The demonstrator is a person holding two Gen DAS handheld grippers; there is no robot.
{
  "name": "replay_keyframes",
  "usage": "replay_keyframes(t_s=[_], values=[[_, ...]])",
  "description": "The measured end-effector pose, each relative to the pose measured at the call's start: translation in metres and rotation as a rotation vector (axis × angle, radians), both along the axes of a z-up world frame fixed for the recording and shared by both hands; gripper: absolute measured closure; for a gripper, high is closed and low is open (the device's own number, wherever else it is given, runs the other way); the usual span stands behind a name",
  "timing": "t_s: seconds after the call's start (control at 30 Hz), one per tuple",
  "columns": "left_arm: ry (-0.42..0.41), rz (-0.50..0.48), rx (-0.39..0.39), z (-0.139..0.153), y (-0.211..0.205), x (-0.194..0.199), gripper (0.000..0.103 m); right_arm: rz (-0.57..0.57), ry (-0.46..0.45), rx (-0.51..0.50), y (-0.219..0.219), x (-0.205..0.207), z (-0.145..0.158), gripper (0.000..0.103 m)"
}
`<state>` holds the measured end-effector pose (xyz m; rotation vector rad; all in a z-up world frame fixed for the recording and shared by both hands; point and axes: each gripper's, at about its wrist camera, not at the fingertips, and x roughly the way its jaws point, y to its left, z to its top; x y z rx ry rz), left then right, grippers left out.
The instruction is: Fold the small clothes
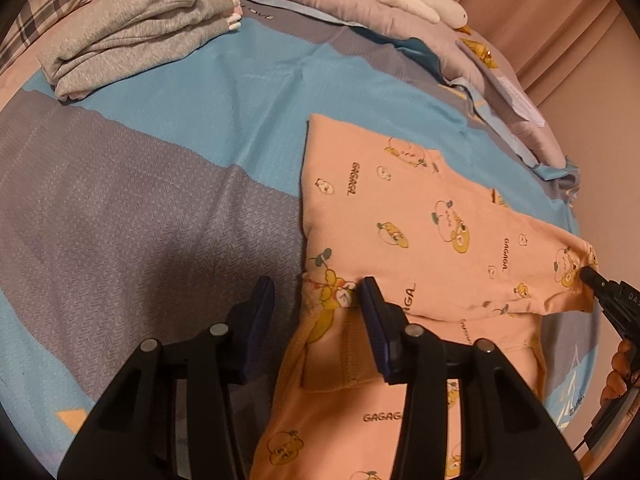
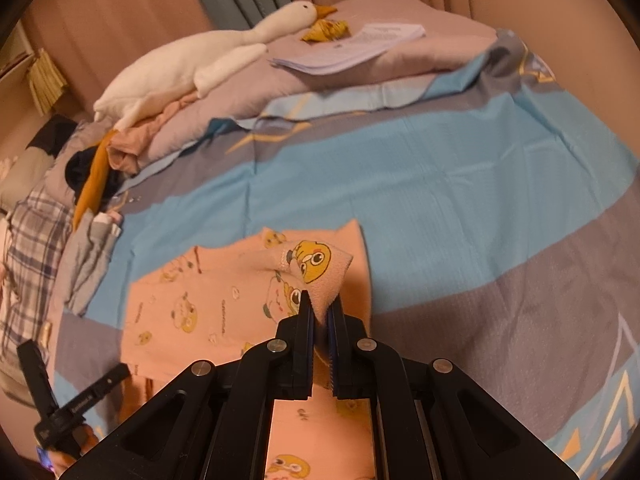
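A peach child's garment (image 1: pixel 400 208) printed with yellow ducks and "GAGAGA" lies partly folded on the blue and grey bedsheet (image 1: pixel 160 160). My left gripper (image 1: pixel 316 284) hovers over its near left corner with the jaws apart. One finger is over the sheet, the other over the cloth, and the garment's edge lies between them unpinched. My right gripper (image 2: pixel 322 300) is shut on a sleeve cuff (image 2: pixel 320 268) and holds it lifted above the garment (image 2: pixel 192 300). The left wrist view shows the right gripper (image 1: pixel 588 274) at the garment's right end. The left gripper (image 2: pixel 74 358) appears low at the left of the right wrist view.
A pile of folded grey clothes (image 1: pixel 136 32) sits at the far left of the bed. A white plush goose (image 2: pixel 192 60), papers (image 2: pixel 352 48) and a bunched quilt (image 2: pixel 400 60) line the far side. Plaid fabric (image 2: pixel 32 240) lies at the left. Curtains hang behind.
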<state>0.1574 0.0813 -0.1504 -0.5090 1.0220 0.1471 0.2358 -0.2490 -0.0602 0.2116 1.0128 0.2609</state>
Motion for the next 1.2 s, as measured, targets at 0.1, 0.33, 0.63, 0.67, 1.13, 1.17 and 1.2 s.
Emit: replay_keyframes(t_s=[0.1,0.33,0.63,0.67,1.13,1.17,1.2], values=[[0.007,0.006,-0.008,-0.004,0.003,-0.001,0.058,-0.009,0.020,0.001,-0.004,0.002,-0.008,0.096],[0.011,0.014,-0.012,-0.008,0.004,0.002,0.057,-0.029,0.053,-0.009,-0.007,0.004,-0.023,0.096],[0.012,0.023,-0.014,-0.010,0.007,0.003,0.055,-0.044,0.093,-0.023,-0.011,0.010,-0.040,0.096],[0.011,0.024,-0.013,-0.010,0.008,0.003,0.055,-0.047,0.097,-0.024,-0.011,0.010,-0.042,0.096],[-0.019,0.052,-0.022,-0.011,0.016,0.002,0.056,-0.068,0.133,-0.041,-0.014,0.012,-0.058,0.096],[-0.019,0.051,-0.025,-0.011,0.017,0.002,0.056,-0.068,0.134,-0.044,-0.015,0.012,-0.059,0.096],[-0.018,0.050,-0.025,-0.011,0.017,0.003,0.055,-0.068,0.134,-0.048,-0.014,0.012,-0.060,0.096]])
